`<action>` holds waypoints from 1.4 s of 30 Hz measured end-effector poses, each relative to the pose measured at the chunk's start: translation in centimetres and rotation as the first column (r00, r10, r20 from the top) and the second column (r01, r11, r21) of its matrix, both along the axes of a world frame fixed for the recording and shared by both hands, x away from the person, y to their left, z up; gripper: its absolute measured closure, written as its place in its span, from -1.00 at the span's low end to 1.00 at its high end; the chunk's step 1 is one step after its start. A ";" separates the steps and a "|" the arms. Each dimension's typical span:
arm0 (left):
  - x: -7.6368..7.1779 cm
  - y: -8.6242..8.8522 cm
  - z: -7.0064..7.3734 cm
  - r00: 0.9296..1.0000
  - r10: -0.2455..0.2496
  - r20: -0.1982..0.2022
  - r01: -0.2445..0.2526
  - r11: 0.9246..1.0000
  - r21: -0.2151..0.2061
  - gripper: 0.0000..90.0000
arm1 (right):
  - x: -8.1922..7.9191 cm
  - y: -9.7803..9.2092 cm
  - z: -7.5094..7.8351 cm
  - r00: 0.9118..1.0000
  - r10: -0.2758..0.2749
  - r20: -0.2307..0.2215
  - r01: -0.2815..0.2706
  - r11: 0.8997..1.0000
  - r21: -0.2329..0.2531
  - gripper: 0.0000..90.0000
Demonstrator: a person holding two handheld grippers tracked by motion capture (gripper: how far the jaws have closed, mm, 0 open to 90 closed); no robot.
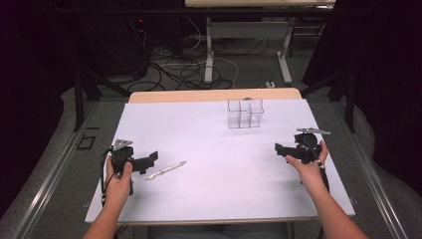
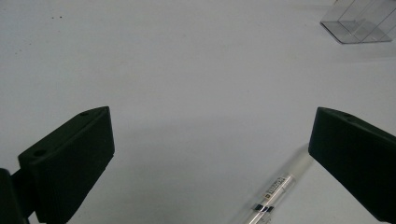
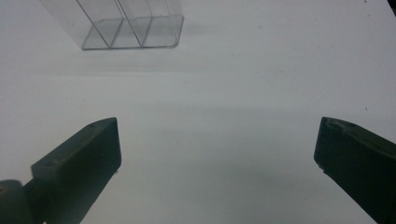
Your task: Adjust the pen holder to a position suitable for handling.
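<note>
Left black two-jaw gripper (image 1: 149,160) spread wide beside slim clear plastic pen (image 1: 165,170); right black two-jaw gripper (image 1: 279,149) likewise spread, facing clear plastic compartment box (image 1: 245,113).

Cables (image 1: 184,69) on floor beyond table (image 1: 214,94).

Each hand is gripping a black two-jaw gripper; the left gripper (image 1: 149,160) and right gripper (image 1: 279,148) are each carrying a grey three-cornered plate on top. A black cable is trailing from each unit. The jaws are showing as blocky matte-black wedges with small round recesses. Both forearms are showing bare, with no sleeves.
</note>
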State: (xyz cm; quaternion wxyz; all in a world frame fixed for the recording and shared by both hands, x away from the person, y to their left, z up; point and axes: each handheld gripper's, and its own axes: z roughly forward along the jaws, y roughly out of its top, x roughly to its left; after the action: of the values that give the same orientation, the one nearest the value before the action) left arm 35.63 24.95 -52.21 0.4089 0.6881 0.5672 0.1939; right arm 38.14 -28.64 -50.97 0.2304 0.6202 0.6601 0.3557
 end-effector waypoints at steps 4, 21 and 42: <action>-0.1 0.2 0.0 1.000 0.011 -0.006 -0.011 1.000 0.015 -1.00 | 1.0 0.4 0.7 1.000 0.017 -0.021 -0.016 1.000 0.011 -0.95; -0.4 0.8 -0.1 1.000 0.026 -0.012 -0.025 0.999 0.026 -1.00 | 6.0 3.6 5.8 0.997 0.065 -0.038 -0.068 0.994 -0.090 -0.67; -0.4 1.1 -0.2 1.000 0.022 -0.017 -0.021 0.999 0.028 -1.00 | 12.1 5.0 8.6 0.997 0.027 -0.072 -0.035 0.994 -0.107 -0.32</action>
State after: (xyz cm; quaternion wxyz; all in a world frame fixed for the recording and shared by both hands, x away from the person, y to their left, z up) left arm 35.27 26.05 -52.46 0.3921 0.6893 0.5755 0.2001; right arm 50.22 -23.60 -42.33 0.2345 0.6086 0.6958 0.3008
